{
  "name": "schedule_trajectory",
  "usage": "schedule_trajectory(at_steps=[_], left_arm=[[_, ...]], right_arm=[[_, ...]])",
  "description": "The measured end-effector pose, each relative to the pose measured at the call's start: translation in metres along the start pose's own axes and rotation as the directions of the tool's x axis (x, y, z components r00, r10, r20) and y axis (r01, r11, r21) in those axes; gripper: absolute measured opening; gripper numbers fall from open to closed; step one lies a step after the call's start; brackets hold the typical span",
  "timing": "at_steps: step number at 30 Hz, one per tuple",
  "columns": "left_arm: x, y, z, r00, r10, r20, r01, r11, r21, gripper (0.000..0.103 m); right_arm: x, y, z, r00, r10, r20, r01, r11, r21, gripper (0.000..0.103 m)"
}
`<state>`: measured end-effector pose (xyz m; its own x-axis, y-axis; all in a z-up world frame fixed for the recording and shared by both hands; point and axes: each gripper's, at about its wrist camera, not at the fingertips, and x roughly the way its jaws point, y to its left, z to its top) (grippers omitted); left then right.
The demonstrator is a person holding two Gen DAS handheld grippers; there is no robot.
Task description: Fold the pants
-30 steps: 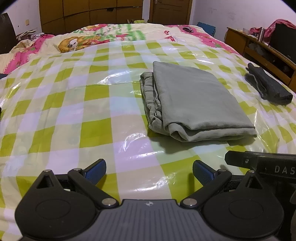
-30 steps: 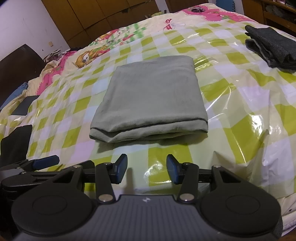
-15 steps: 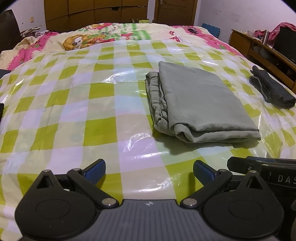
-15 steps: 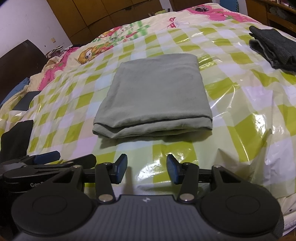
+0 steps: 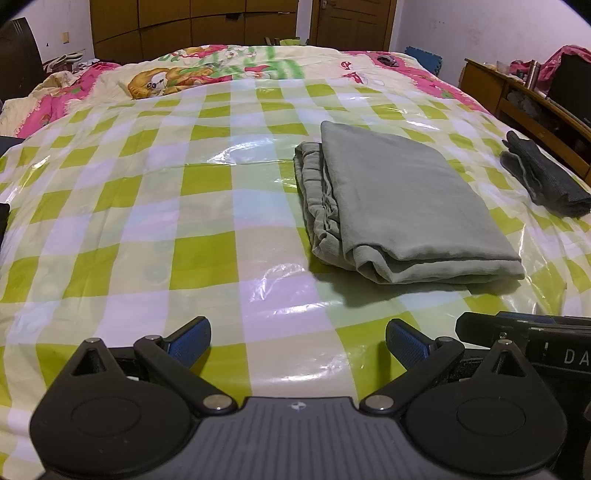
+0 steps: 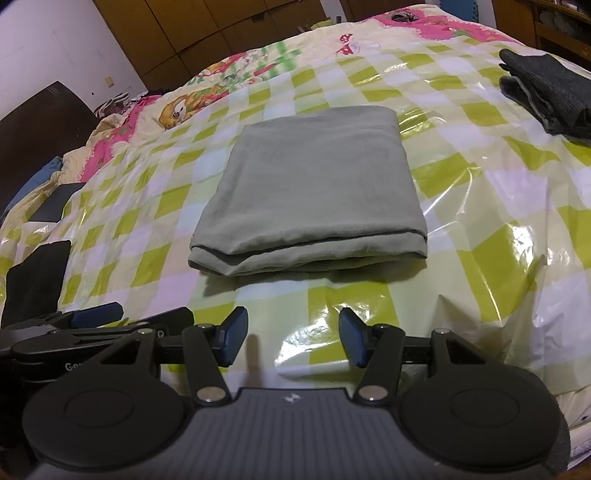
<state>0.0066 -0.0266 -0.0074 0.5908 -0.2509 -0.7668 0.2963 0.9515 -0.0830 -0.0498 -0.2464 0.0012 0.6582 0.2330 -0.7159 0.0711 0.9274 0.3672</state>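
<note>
- Left hand-held gripper (image 5: 297,345): jaws wide apart, nothing between the blue pads (image 5: 190,341); it hovered over the checked plastic sheet (image 5: 166,206) at the near edge of the bed.
- Right hand-held gripper (image 6: 293,341): jaws parted and empty, and they had just been opening wider; its own blue pads (image 6: 352,341) stood clear of any cloth.
- The two grippers sat side by side, each showing at the edge of the other's view.
- Grey-green pants (image 6: 314,184), folded into a flat rectangle, lay on the sheet ahead of both grippers, apart from them: straight ahead of the right one, ahead and to the right of the left one.
- In the left wrist view the gathered waistband (image 5: 314,184) showed along the pants' left side, the folded edge nearest.
- Dark folded garment (image 5: 543,181) lay farther right, well apart from the pants.
- Beyond: floral bedding (image 5: 221,70), then wooden wardrobes (image 5: 192,26).
</note>
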Motion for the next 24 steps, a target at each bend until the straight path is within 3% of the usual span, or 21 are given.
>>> schedule_trajectory(at_steps=[24], left_arm=[[0.0006, 0.0060, -0.0004, 0.999, 0.032, 0.009, -0.032, 0.999, -0.010, 0.103]], right_arm=[[0.0019, 0.0000, -0.0016, 1.000, 0.001, -0.008, -0.001, 1.000, 0.007, 0.057]])
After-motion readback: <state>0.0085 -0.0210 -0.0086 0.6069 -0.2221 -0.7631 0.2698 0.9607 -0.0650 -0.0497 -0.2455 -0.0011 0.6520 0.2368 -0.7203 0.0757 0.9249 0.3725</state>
